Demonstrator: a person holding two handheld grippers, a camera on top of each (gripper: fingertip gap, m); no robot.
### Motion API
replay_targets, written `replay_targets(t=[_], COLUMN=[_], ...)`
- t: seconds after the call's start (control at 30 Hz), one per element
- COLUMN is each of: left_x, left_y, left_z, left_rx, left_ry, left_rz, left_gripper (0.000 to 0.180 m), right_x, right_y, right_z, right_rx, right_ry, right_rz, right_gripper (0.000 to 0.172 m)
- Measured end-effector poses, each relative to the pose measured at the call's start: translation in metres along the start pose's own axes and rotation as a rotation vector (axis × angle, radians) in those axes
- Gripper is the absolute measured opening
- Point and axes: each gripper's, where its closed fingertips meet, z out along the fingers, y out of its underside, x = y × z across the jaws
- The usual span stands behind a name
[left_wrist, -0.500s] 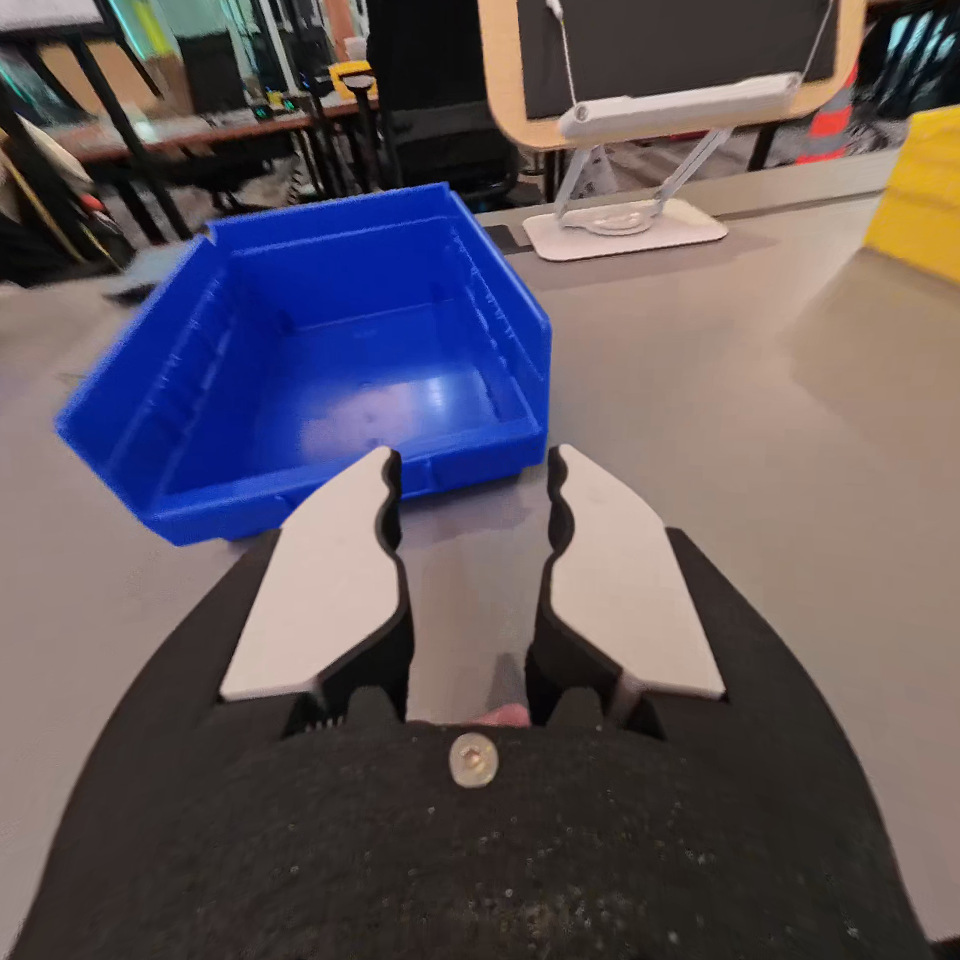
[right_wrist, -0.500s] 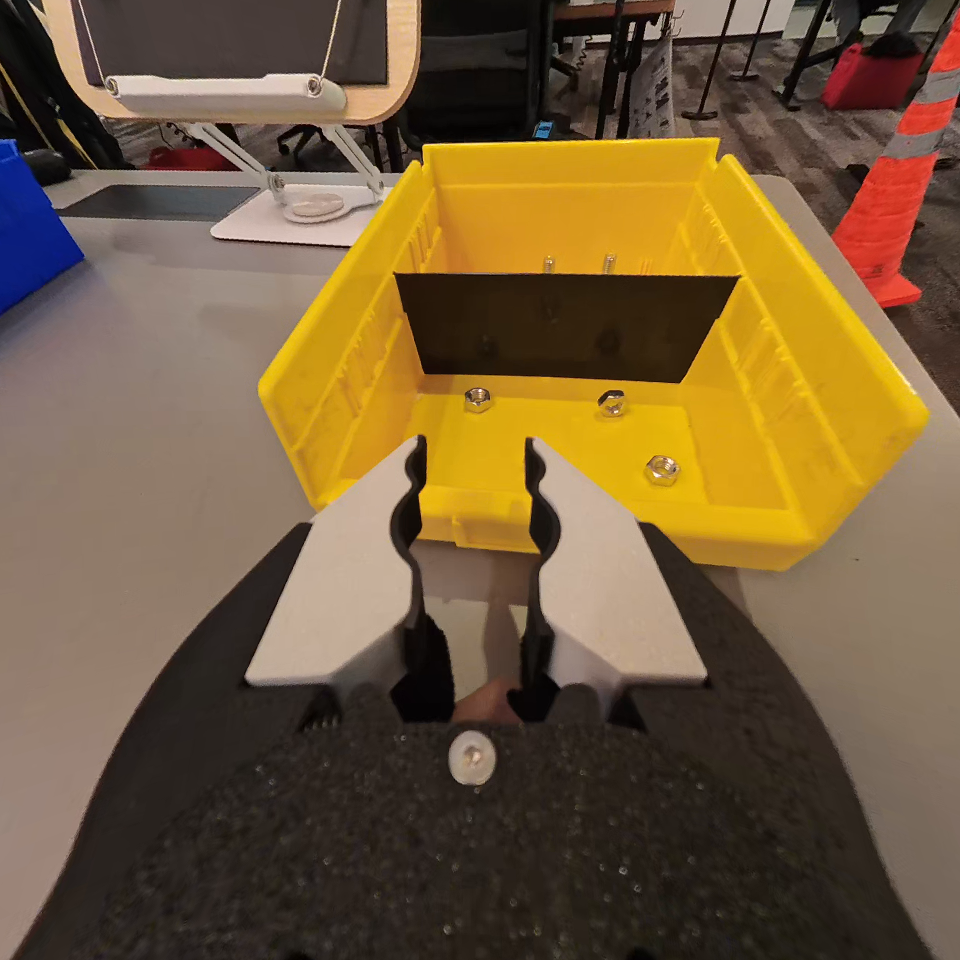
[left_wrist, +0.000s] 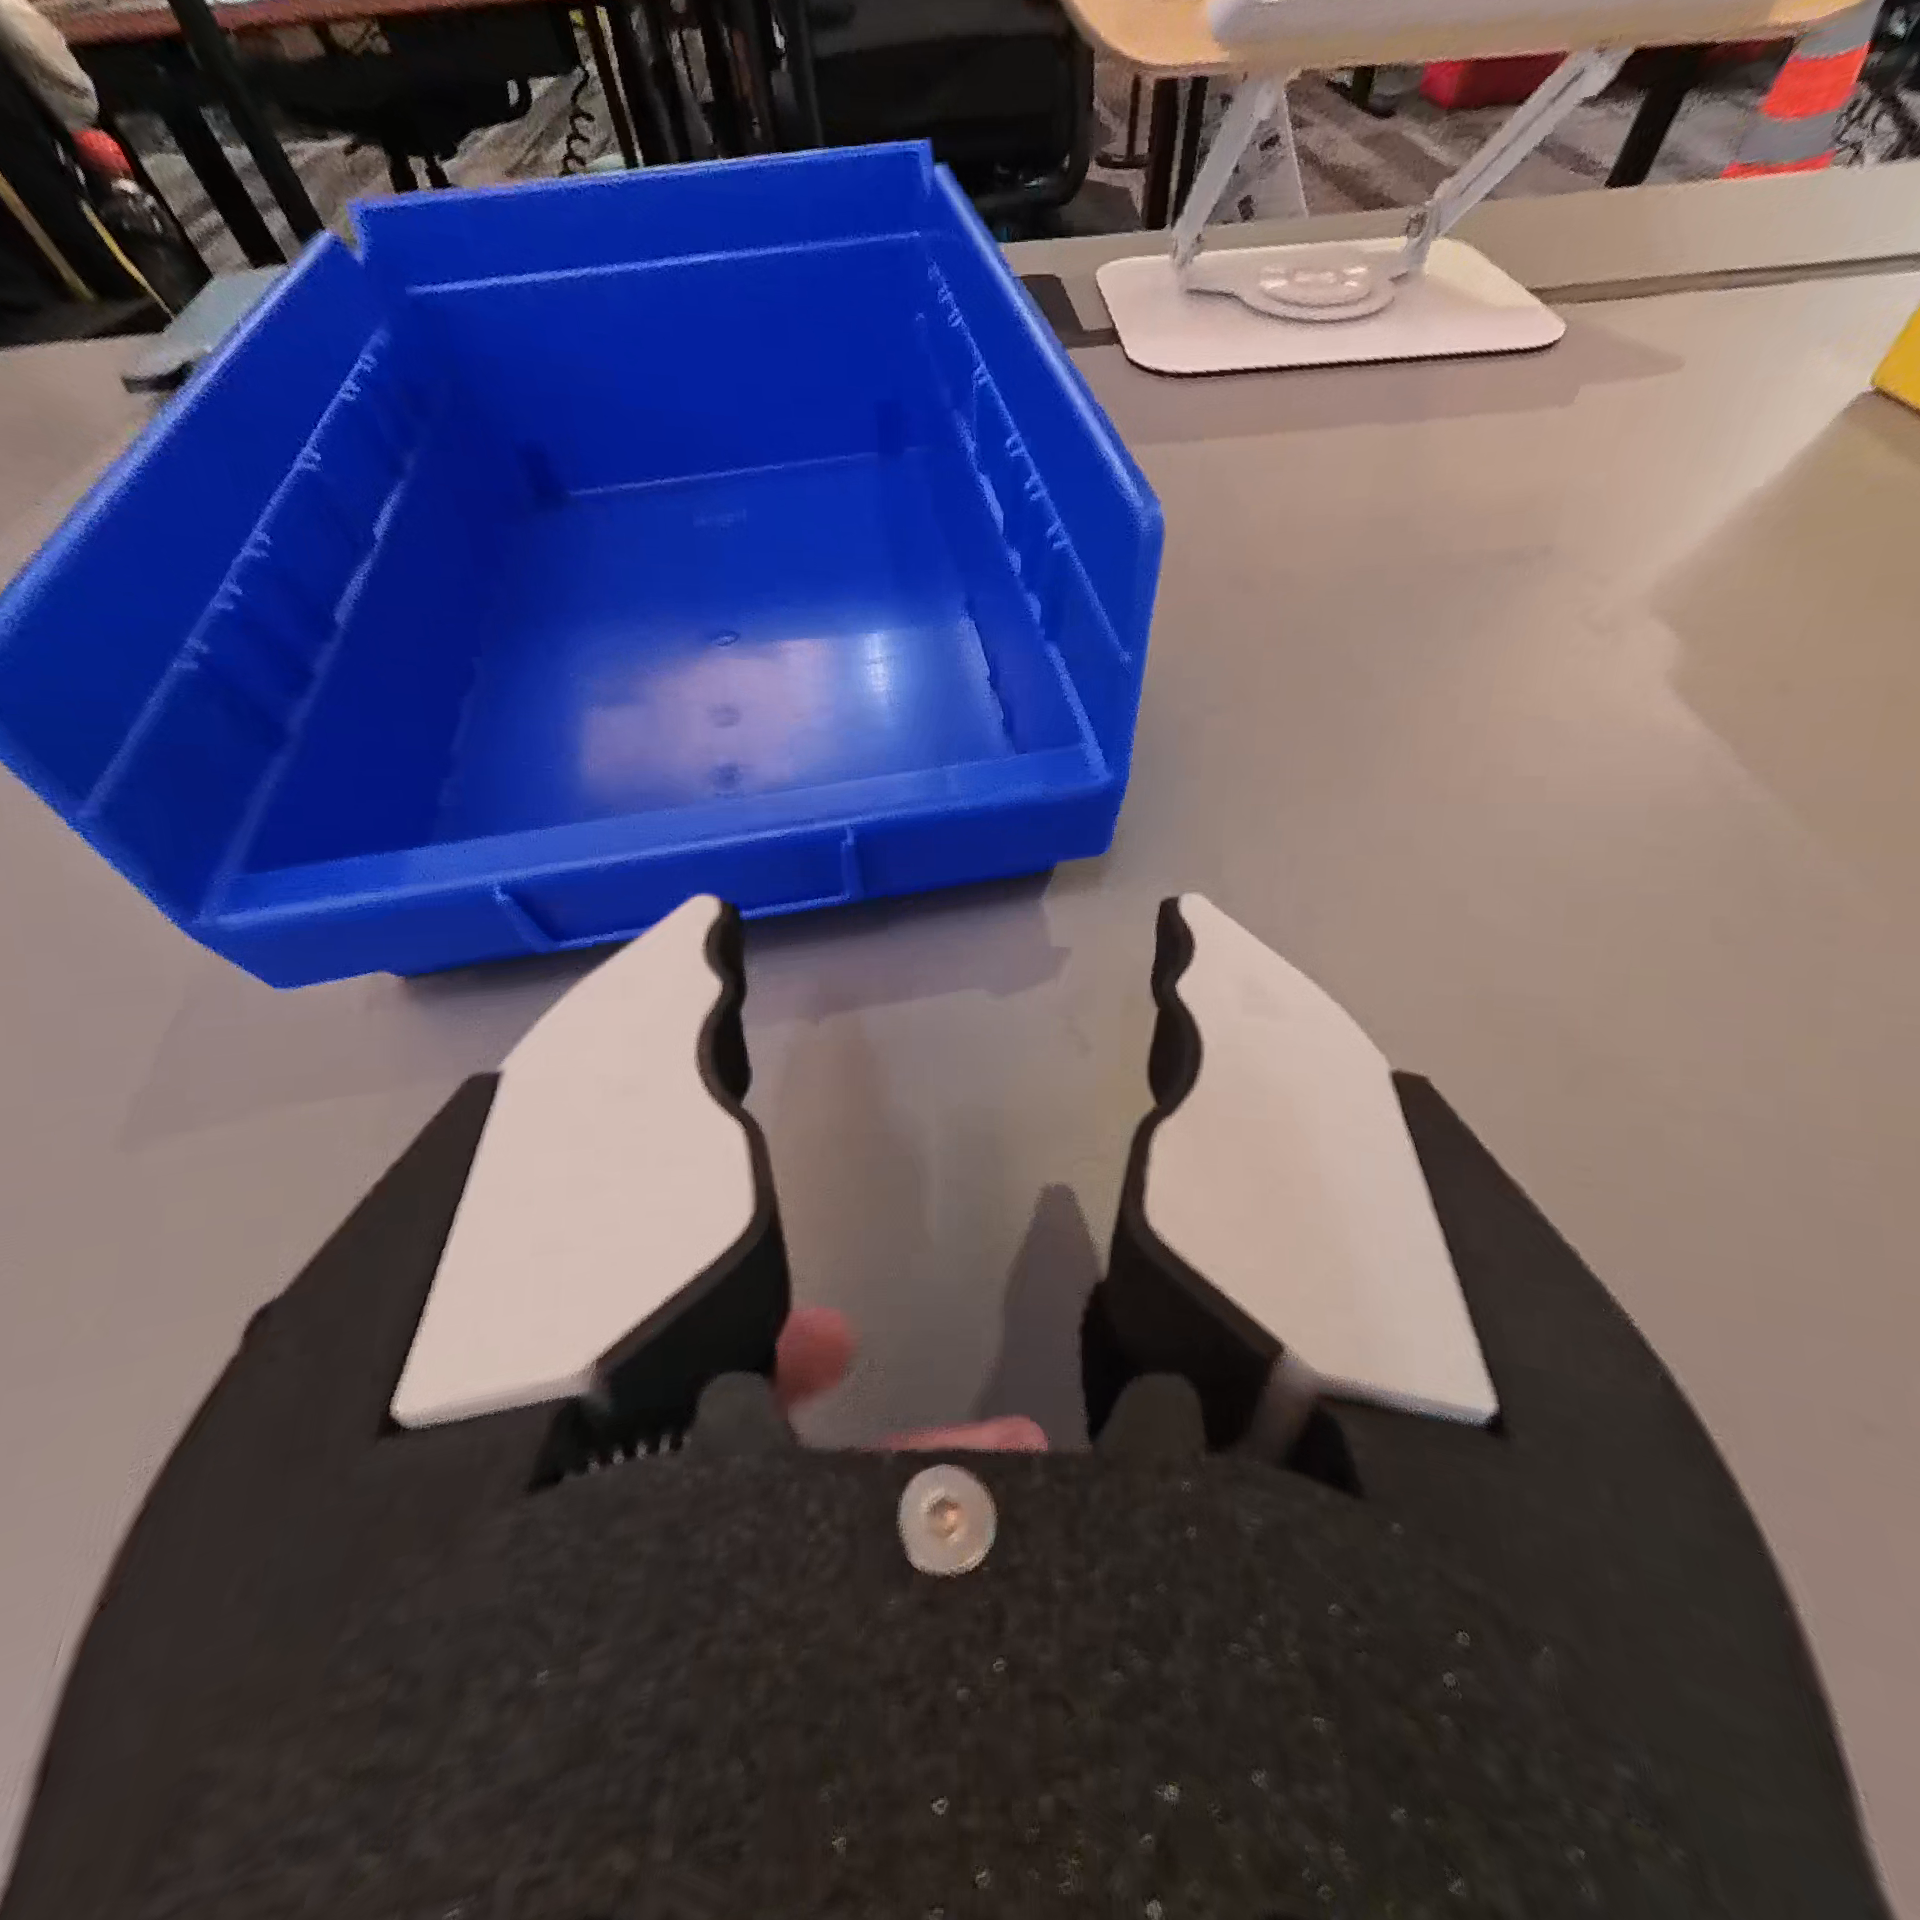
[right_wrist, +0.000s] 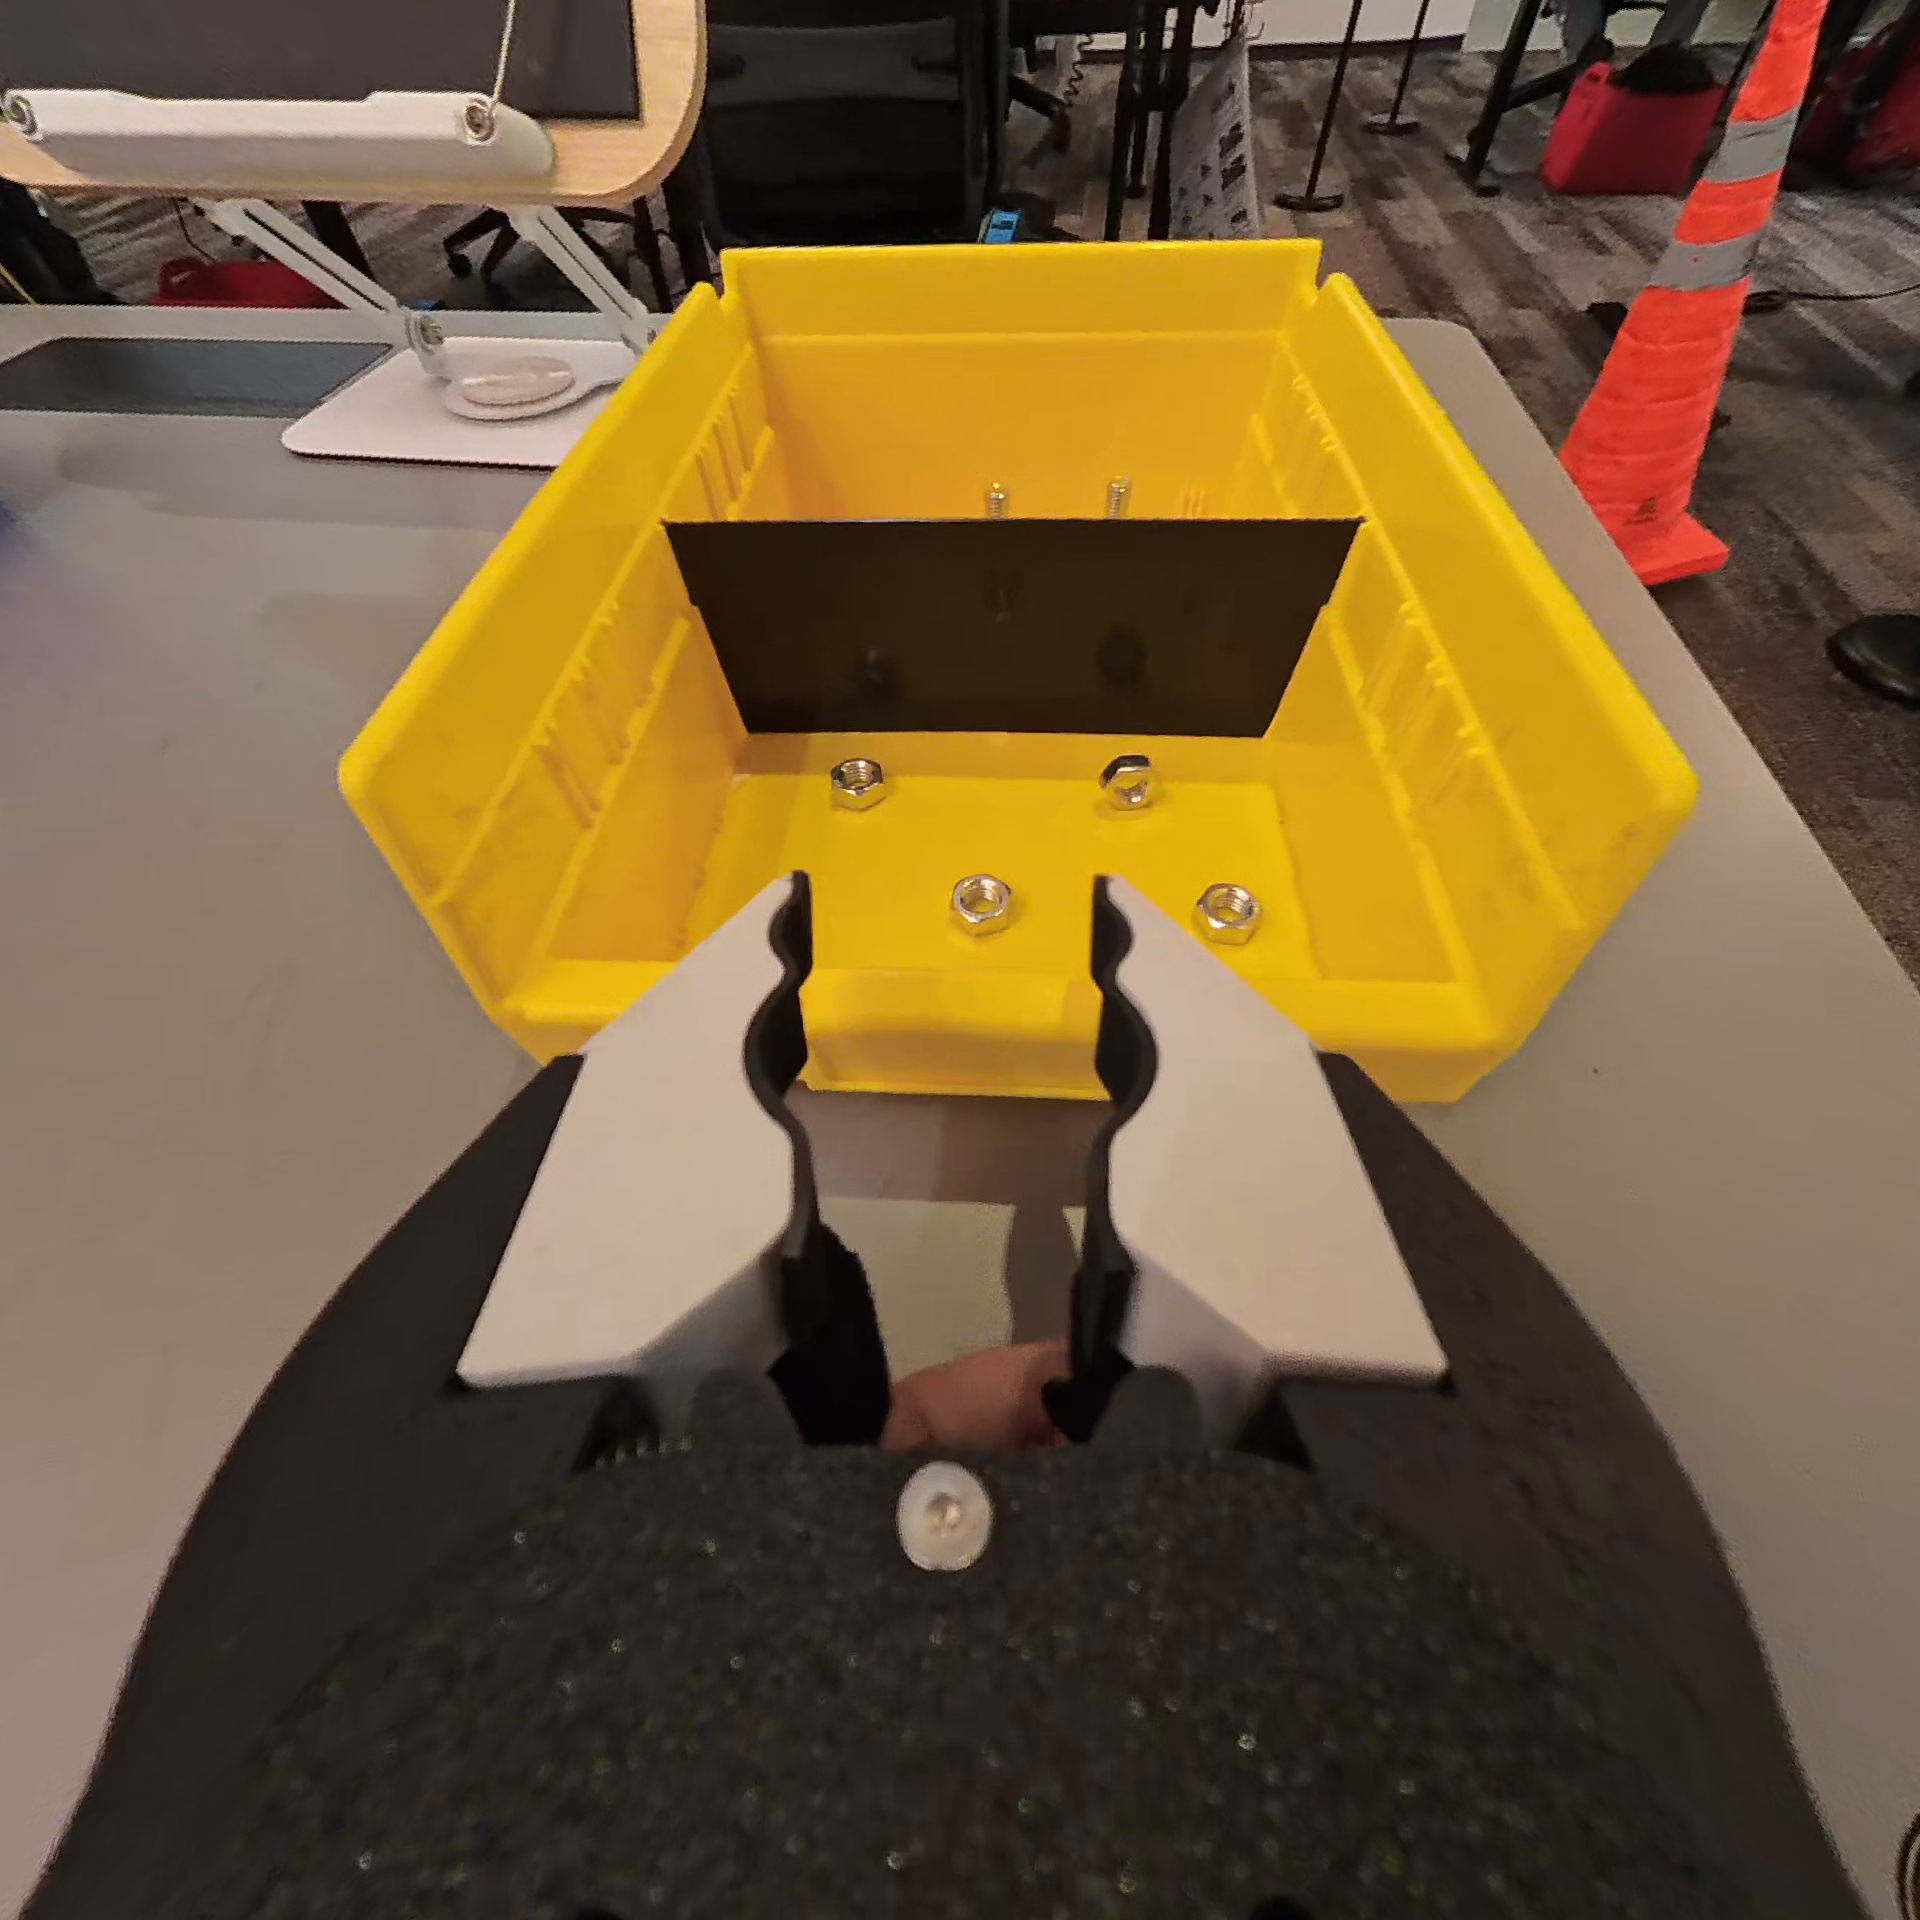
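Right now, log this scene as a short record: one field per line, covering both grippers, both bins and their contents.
Left gripper: open, nothing held, above the table just short of the blue bin
Blue bin: nothing visible inside
Right gripper: open, nothing held, at the yellow bin's front edge
Yellow bin: split by a black divider
Front compartment: four nuts, one framed between the fingertips, not gripped
Back compartment: two bolt tips showing above the divider
Beyond the table: orange cone
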Motion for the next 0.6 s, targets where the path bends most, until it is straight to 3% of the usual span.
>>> replay_targets(t=[0.1, 0.17, 0.4, 0.5, 0.6], left_x=[0.001, -0.001, -0.012, -0.013, -0.002], left_y=[0.003, 0.003, -0.011, -0.020, -0.029], left_z=[-0.001, -0.001, -0.004, -0.004, -0.003], left_rx=[-0.016, -0.016, 0.050, 0.089, 0.127], left_ry=[0.038, 0.040, -0.031, -0.070, -0.064], left_rz=[-0.060, -0.076, -0.053, 0.001, 0.077], left_gripper=[0.062, 0.062, 0.064, 0.067, 0.069], right_x=[-0.001, -0.002, -0.014, -0.019, -0.056], right_y=[-0.001, -0.001, 0.008, 0.010, 0.008], right_z=[0.000, 0.000, -0.001, -0.005, -0.015], right_rx=[0.005, 0.010, -0.038, -0.049, -0.027], right_ry=[0.006, 0.006, -0.040, -0.044, -0.212], right_rz=[-0.014, -0.019, -0.094, -0.109, -0.008], right_gripper=[0.054, 0.061, 0.055, 0.061, 0.063])
